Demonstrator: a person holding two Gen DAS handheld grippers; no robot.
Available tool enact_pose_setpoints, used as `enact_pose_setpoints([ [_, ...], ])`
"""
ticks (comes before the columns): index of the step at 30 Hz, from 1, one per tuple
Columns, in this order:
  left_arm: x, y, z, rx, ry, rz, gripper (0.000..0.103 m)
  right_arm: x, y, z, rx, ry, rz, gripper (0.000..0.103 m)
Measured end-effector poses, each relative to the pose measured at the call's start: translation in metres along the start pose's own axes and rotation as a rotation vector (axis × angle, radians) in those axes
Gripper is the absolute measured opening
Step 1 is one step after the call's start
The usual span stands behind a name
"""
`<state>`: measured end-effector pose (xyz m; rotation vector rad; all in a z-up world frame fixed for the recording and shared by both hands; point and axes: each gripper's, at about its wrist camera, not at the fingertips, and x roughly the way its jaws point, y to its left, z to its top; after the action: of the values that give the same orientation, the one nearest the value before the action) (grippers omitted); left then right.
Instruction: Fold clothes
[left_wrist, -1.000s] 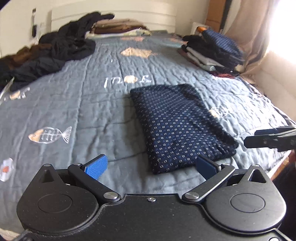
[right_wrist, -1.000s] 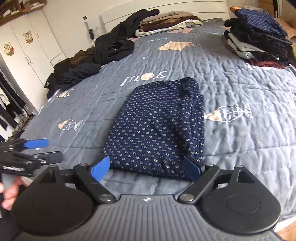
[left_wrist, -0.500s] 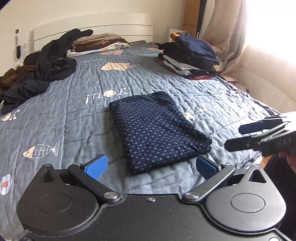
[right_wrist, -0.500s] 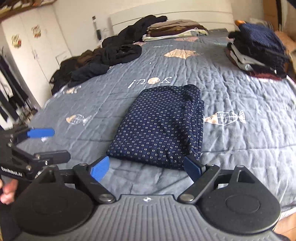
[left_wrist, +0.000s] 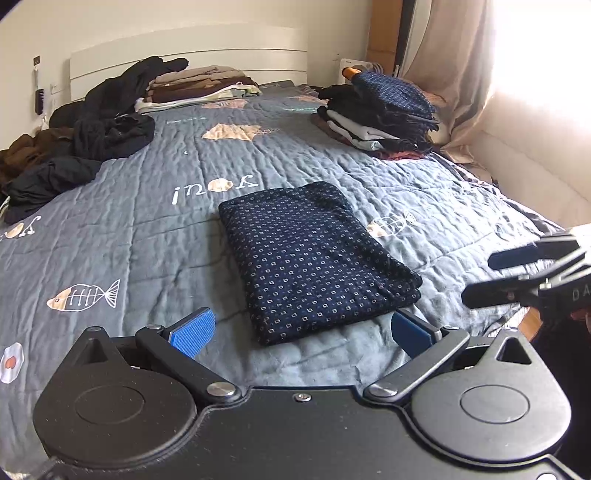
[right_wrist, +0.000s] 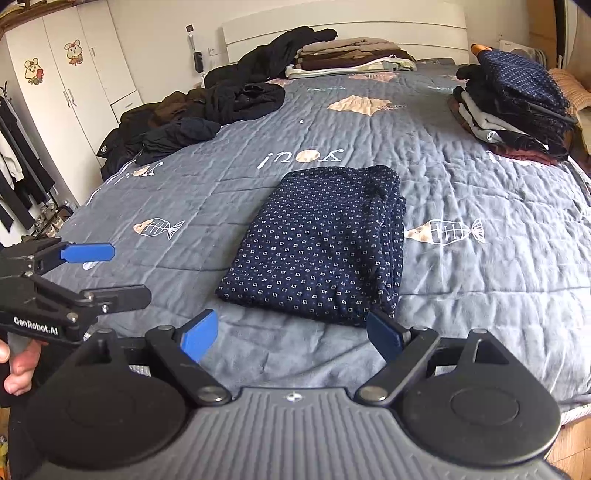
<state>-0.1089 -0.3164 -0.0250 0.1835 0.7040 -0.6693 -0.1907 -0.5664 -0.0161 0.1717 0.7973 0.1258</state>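
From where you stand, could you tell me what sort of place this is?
Almost certainly a home bedroom. A bed with a grey quilt and white headboard fills the view, a white wardrobe stands by the wall, and a folded navy garment lies on the quilt near stacked clothes.

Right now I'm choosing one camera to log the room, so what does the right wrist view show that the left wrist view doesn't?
Only the right wrist view: the white wardrobe with cartoon stickers, hanging clothes, and the open left gripper. Only the left wrist view: the curtain, bright window, and the open right gripper. Both: the folded navy dotted garment on the quilt, the folded stack and the unfolded dark pile.
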Motion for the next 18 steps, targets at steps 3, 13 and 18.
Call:
enact_pose_setpoints([
  [3, 0.002, 0.001, -0.001, -0.005, 0.004, 0.003, 0.103, 0.001, -0.006, 0.006, -0.002, -0.005, 0.013, 0.087],
  [13, 0.017, 0.017, 0.016, -0.061, 0.004, 0.026, 0.103, 0.034, -0.059, 0.031, 0.032, 0.032, 0.095, 0.087],
  [18, 0.049, 0.018, 0.033, -0.028, 0.026, 0.004, 0.103, 0.061, -0.082, 0.044, 0.046, 0.041, 0.108, 0.087],
])
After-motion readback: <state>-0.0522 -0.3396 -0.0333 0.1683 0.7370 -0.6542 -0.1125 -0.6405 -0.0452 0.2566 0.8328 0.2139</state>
